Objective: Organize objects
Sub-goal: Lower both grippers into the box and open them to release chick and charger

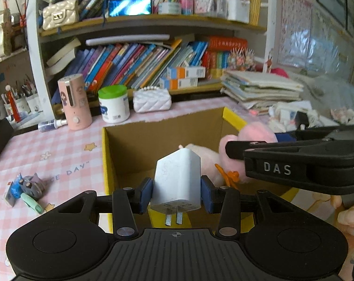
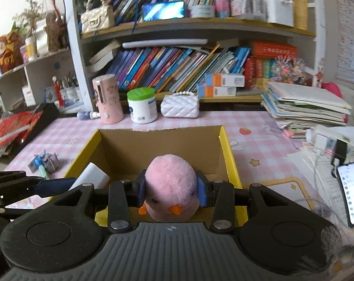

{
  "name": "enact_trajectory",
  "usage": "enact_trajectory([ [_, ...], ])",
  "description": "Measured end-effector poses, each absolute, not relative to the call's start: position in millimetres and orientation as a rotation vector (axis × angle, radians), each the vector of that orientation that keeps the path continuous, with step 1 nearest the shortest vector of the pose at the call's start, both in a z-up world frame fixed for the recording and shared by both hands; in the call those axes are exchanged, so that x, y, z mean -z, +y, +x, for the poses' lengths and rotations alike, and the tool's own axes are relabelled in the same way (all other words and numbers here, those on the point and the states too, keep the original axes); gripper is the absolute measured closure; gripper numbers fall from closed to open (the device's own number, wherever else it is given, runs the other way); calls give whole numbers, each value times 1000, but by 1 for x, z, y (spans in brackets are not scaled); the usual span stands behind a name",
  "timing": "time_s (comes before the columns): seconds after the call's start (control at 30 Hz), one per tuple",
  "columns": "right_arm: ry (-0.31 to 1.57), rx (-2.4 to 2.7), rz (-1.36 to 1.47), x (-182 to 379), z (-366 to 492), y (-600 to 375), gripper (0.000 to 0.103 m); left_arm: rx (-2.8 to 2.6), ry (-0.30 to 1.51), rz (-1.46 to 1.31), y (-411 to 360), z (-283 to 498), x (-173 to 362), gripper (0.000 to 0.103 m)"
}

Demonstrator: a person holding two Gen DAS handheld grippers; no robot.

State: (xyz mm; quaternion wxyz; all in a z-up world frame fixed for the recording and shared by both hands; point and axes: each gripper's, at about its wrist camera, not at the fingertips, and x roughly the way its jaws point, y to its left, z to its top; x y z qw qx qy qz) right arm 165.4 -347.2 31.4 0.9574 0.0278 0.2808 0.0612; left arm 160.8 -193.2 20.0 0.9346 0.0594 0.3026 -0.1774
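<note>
The left gripper point(image 1: 177, 193) is closed tight on a white charger point(image 1: 177, 180). Its blue pads point(image 1: 146, 194) press on the charger's 2 flat sides. The charger stands up tall, and its 2 metal pins point down and back toward the camera.

The right gripper point(image 2: 172, 193) is closed on a pink toy bird point(image 2: 171, 187). The pads squeeze the sides of its soft head. Its orange beak points toward the camera.

Both things hang over the near end of the cardboard box point(image 1: 153, 138) with the yellow edge. The box is open on top and sits on the pink checked table point(image 1: 48, 145). It looks empty inside, as far as can be seen.

So the box is straight below and a little ahead of both grippers. Its long side runs away from the person, toward the bookshelf point(image 1: 141, 23). The 2 grippers are side by side and very close. In the right view, the charger point(image 2: 90, 175) shows just to the left of the bird, by the left wall of the box.

I think the next move is to go down and let go. Neither hand looks nearer to the box than the other. The grippers should keep a gap between them so they do not bump.

A small pile of little things point(image 1: 24, 187) lies on the table to the left of the box, not yet put away.
</note>
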Motion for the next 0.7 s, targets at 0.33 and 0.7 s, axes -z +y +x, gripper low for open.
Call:
enact_trajectory([
  [0.33, 680, -204, -2, 0, 196, -346, 64, 304, 668, 193, -208, 176, 0, 61],
  [0.7, 832, -236, 117, 20, 219, -359, 69, 288, 675, 221, -212, 177, 6, 60],
])
